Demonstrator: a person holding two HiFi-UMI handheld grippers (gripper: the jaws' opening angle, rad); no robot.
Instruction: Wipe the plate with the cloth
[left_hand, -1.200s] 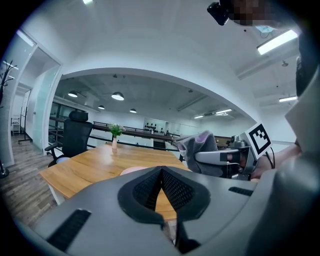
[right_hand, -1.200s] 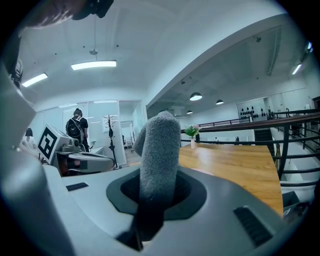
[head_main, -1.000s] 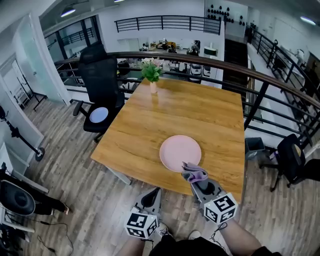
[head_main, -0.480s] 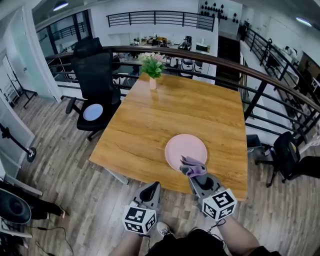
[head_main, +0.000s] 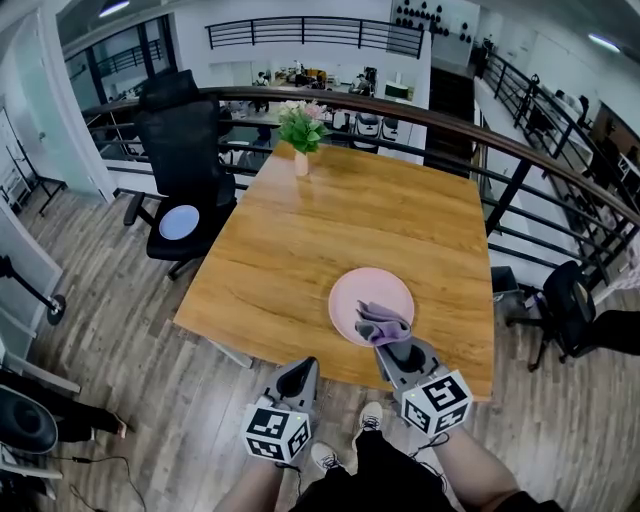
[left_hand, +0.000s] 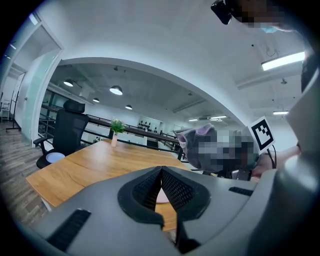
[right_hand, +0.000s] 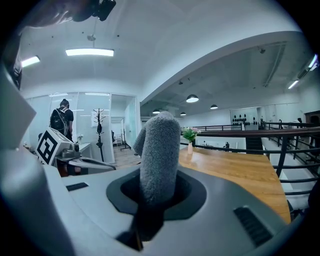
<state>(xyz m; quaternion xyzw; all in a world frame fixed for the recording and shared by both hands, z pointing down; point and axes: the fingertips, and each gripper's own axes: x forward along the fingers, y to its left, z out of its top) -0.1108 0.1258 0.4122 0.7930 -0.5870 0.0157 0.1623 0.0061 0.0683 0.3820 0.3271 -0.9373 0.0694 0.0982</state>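
A round pink plate (head_main: 364, 294) lies on the wooden table (head_main: 300, 240) near its front edge; a sliver of the plate (left_hand: 163, 197) shows past the left jaws. My right gripper (head_main: 398, 354) is shut on a grey and lilac cloth (head_main: 383, 323), which hangs over the plate's near rim. The right gripper view shows the cloth (right_hand: 159, 155) standing up from between the shut jaws. My left gripper (head_main: 298, 375) is shut and empty, short of the table's front edge, left of the plate.
A small vase of flowers (head_main: 301, 128) stands at the table's far end. A black office chair (head_main: 180, 170) is beside the table's left side. A dark railing (head_main: 480, 150) runs behind and to the right. Another black chair (head_main: 570, 310) stands at right on the wood floor.
Both grippers have moved forward toward the table. The cloth, which hung at the plate's near edge, now overlaps the plate's near rim. The left gripper stays shut and empty.
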